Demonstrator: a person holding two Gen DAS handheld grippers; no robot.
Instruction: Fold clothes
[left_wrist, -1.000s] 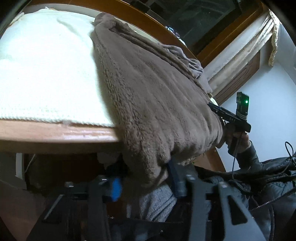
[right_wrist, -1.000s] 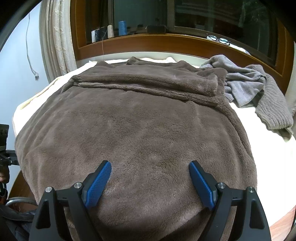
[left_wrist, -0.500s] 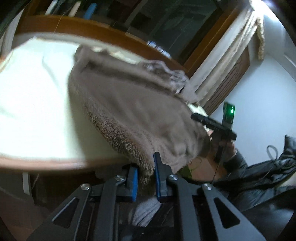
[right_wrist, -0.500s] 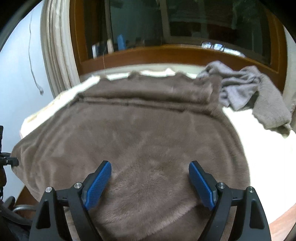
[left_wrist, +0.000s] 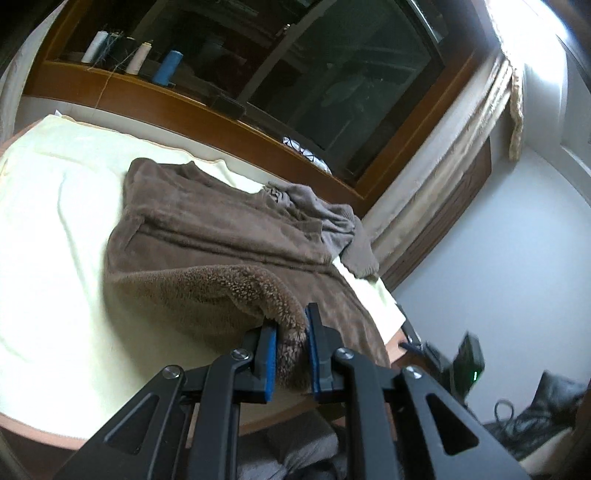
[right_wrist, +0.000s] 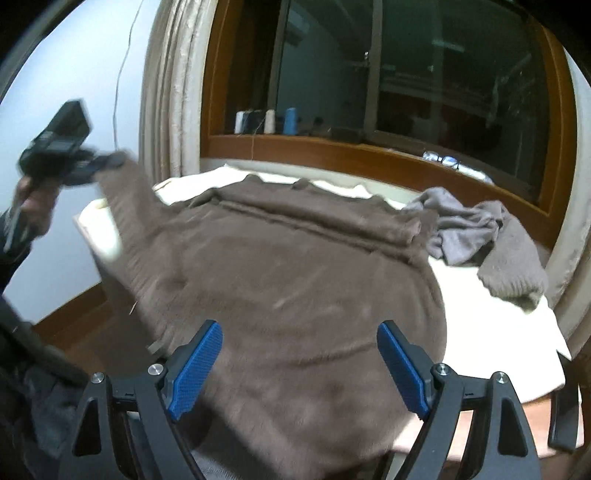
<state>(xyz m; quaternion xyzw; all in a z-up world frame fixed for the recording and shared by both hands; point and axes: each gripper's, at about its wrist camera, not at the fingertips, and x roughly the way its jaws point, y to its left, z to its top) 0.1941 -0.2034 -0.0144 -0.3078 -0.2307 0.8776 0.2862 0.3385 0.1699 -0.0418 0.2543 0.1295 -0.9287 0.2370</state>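
A brown fleece garment lies spread over a cream-covered table. My left gripper is shut on the garment's near hem corner and holds it lifted above the table edge, so the fuzzy underside shows. From the right wrist view the left gripper appears at the upper left with the brown corner stretched up to it. My right gripper stands open over the near hem, its blue pads wide apart with nothing pinched.
A grey knitted garment lies bunched at the far right of the table. Thread spools stand on the wooden window sill. Curtains hang at the left; the right gripper's body shows low right in the left wrist view.
My left gripper shut on the brown hem below the table edge and rose with it, pulling the corner up. The right gripper stayed open and shifted sideways over the garment.
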